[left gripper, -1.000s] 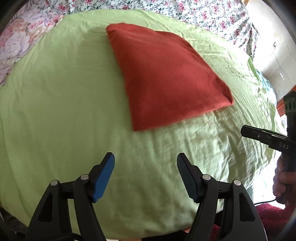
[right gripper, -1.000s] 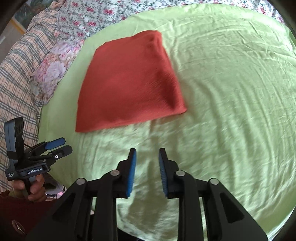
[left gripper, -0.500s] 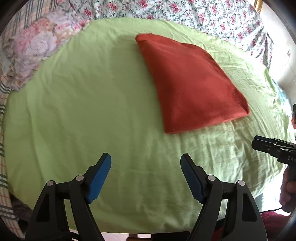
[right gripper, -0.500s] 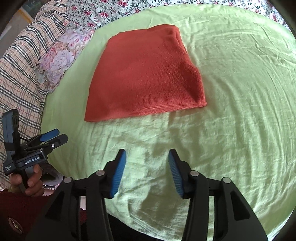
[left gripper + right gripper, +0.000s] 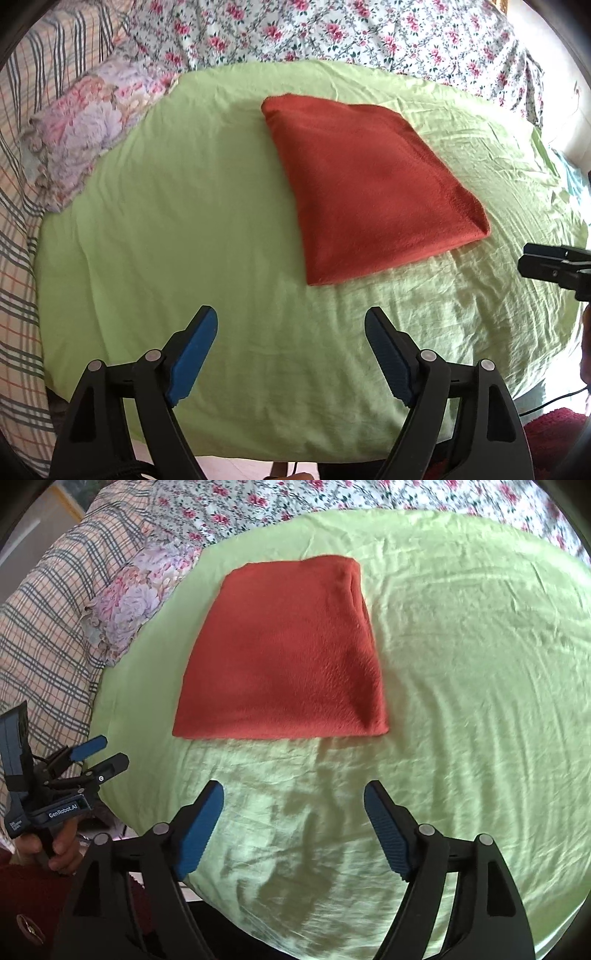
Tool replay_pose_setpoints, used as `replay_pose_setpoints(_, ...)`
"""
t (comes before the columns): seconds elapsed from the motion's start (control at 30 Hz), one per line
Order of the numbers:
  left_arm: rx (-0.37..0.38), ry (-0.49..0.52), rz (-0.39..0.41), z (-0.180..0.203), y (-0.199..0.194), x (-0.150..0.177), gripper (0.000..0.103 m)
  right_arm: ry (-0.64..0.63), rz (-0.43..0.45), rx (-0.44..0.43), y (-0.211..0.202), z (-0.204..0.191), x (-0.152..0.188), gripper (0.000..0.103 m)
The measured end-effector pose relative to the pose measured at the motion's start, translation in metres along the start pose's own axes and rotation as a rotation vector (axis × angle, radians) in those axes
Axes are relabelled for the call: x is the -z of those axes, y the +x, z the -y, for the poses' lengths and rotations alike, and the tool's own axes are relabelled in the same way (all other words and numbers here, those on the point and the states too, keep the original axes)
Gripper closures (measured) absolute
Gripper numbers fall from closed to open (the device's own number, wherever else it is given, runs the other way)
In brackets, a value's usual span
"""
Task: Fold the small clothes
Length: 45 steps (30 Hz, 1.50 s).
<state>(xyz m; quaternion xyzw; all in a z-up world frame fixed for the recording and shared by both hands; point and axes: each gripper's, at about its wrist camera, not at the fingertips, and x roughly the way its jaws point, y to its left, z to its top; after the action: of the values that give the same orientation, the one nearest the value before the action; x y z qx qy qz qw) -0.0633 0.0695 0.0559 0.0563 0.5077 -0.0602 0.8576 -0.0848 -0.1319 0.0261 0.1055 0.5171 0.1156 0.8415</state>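
A rust-red garment [image 5: 364, 184] [image 5: 284, 657] lies folded flat into a neat four-sided shape on the light green sheet [image 5: 184, 221] [image 5: 461, 664]. My left gripper [image 5: 291, 332] hovers over the sheet nearer than the garment, its jaws opening and nothing between them. My right gripper [image 5: 293, 805] also hangs above the sheet in front of the garment's near edge, jaws opening wide and empty. In the right wrist view the left gripper [image 5: 96, 755] shows at the lower left in a hand. The right gripper's black fingers [image 5: 546, 258] reach in at the left wrist view's right edge.
A floral pillow [image 5: 81, 125] [image 5: 136, 598] and a plaid blanket [image 5: 44, 627] lie left of the green sheet. A flowered bedspread [image 5: 332, 33] runs along the back. The sheet's near edge [image 5: 258, 450] drops to a pale floor.
Both grippers rose and drew back from the folded garment, so more bed shows. The right jaws spread from nearly shut to wide; the left jaws widened a little.
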Motion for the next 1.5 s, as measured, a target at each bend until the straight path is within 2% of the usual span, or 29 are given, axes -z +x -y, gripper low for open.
replay_pose_setpoints(0.3,-0.059,-0.080,-0.015,0.008,-0.001,-0.007,0.019,-0.013,0.000,-0.031,-0.011,0.009,-0.009,0.013)
replay_pose_setpoints(0.57,-0.055,-0.065,-0.026,0.014,0.003,-0.003,0.018,0.024,-0.018,-0.056,0.000,0.016,0.000,0.011)
replay_pose_setpoints(0.83,-0.050,-0.073,-0.006,0.003,0.015,-0.032,0.018,0.004,0.001,-0.033,-0.001,0.014,-0.034,0.009)
replay_pose_setpoints(1.03,-0.030,-0.065,-0.025,0.001,0.032,-0.049,0.018,0.004,-0.012,-0.011,0.012,0.014,-0.054,0.005)
replay_pose_setpoints(1.33,-0.067,-0.031,-0.063,0.005,0.050,-0.066,0.018,-0.003,-0.042,-0.007,0.036,0.011,-0.071,0.005)
replay_pose_setpoints(1.5,-0.079,-0.037,-0.056,0.004,0.055,-0.081,0.018,-0.008,-0.047,-0.009,0.046,0.007,-0.081,0.005)
